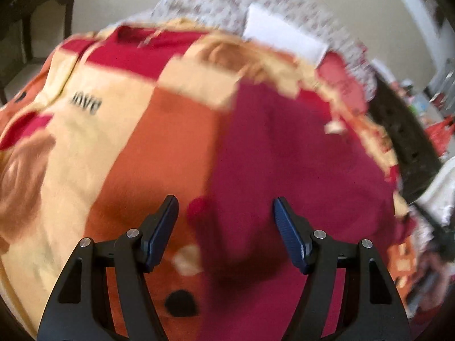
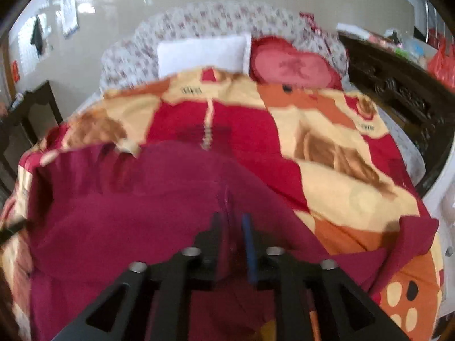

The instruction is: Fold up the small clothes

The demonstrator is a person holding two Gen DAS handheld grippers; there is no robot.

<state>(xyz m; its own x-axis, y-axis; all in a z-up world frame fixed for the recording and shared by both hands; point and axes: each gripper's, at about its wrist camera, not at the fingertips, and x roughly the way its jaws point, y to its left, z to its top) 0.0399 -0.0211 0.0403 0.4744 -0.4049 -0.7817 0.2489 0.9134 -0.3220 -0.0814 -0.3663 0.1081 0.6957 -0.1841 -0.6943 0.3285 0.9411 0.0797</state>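
A dark magenta garment (image 2: 119,213) lies spread on a bed over a red, orange and cream quilt (image 2: 327,156). In the right wrist view my right gripper (image 2: 231,221) is shut on a raised fold of this garment, which pulls up between the fingers. In the left wrist view the same garment (image 1: 298,164) covers the right half of the bed. My left gripper (image 1: 226,203) is open and empty just above the garment's left edge. Both views are motion-blurred.
A white pillow (image 2: 202,54) and a red pillow (image 2: 290,65) lie at the bed's head against a floral headboard (image 2: 227,20). Dark carved furniture (image 2: 398,91) stands right of the bed. A dark chair (image 1: 37,28) stands left.
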